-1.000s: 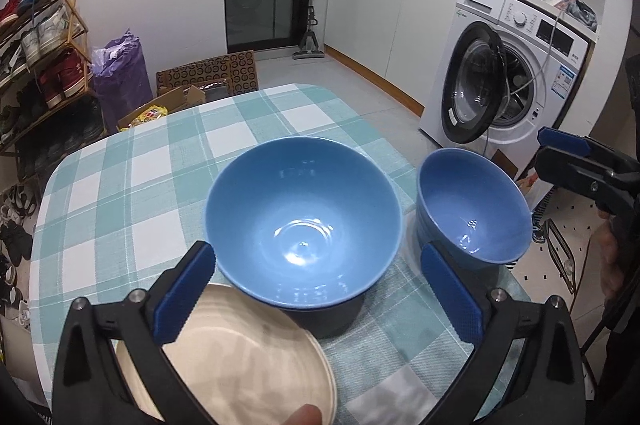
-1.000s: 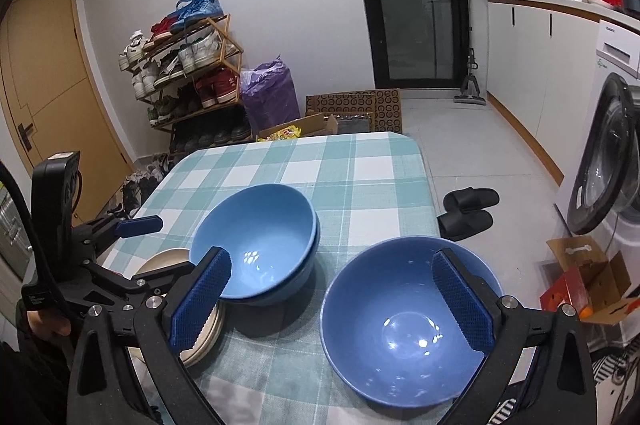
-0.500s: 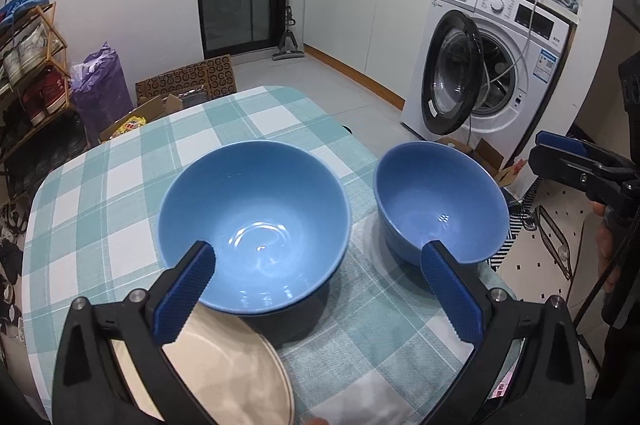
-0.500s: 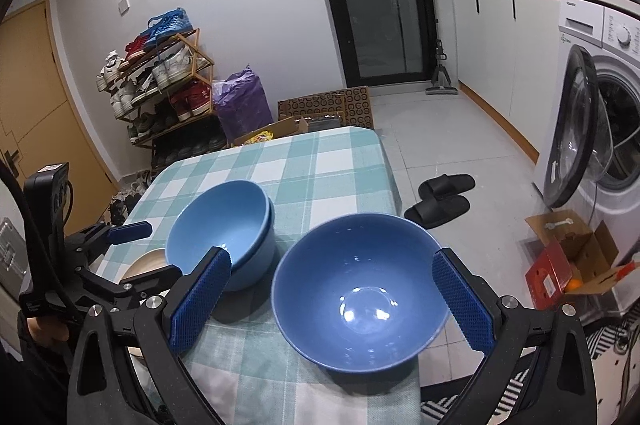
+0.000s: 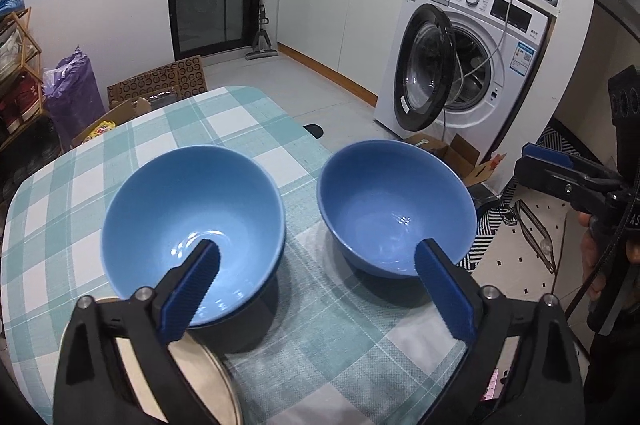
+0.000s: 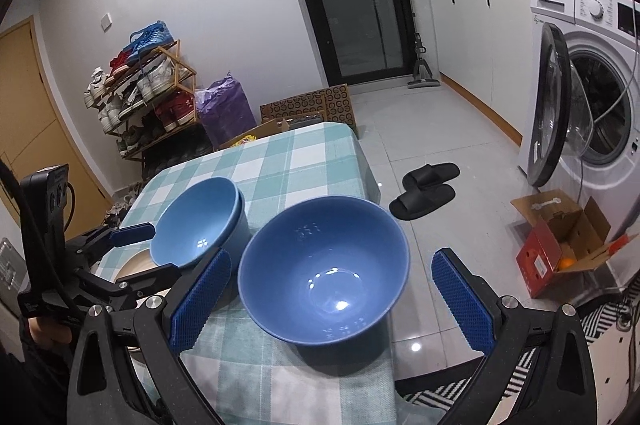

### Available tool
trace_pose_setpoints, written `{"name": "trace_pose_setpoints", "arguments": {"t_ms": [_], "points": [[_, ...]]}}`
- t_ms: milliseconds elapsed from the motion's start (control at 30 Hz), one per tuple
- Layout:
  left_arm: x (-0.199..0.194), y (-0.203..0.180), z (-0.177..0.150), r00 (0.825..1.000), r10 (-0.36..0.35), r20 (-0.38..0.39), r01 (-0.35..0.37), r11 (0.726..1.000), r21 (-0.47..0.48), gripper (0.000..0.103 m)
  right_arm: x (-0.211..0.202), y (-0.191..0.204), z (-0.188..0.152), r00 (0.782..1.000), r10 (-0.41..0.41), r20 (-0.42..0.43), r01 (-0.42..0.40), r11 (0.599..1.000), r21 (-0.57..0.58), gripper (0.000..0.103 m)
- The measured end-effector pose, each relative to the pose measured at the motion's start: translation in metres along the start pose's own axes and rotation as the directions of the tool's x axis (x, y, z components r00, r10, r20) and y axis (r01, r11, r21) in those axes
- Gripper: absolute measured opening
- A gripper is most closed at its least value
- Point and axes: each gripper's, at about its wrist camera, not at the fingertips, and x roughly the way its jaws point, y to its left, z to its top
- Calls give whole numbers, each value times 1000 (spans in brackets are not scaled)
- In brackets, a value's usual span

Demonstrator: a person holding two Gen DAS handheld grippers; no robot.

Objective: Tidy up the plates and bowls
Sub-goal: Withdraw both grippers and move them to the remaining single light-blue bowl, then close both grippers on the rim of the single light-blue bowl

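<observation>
Both views panned right: lone glossy blue ceramic bowl [image 6: 324,267] now between spread, empty right gripper [image 6: 332,295] jaws; stacked pale-blue bowls [image 5: 192,245] by left gripper [image 5: 316,285], jaws apart; nesting next, likely.

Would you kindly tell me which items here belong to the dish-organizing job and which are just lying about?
Job:
stacked blue bowls
single blue bowl
beige plate

Lying about:
black slippers
open washing machine
shoe rack
red cardboard box

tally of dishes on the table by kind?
Blue bowls: 3, two nested plus a single bowl.
Cream plates: at least 1; the stack's count is hidden by the gripper.
Total: at least 4.
</observation>
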Motion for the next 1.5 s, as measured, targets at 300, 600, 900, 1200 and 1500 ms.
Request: {"name": "trace_pose_setpoints", "arguments": {"t_ms": [300,600,900,1200,1500], "points": [[21,-19,1,998,-26,-56,27,999,24,70,9,-22,-11,999,-11,-31,12,999,47,102],[37,-23,1,994,-60,-95,61,998,2,57,21,-34,-17,997,-36,-64,39,997,60,102],[50,-20,-1,987,-91,-129,86,995,-43,47,41,-39,-24,993,-56,-103,63,996,66,90],[63,-18,-1,986,-84,-147,76,996,-54,45,69,-44,-30,985,-70,-160,82,994,72,74],[70,-17,3,986,-83,-147,76,996,-55,42,88,-46,-34,981,-55,-188,70,995,75,61]]}}
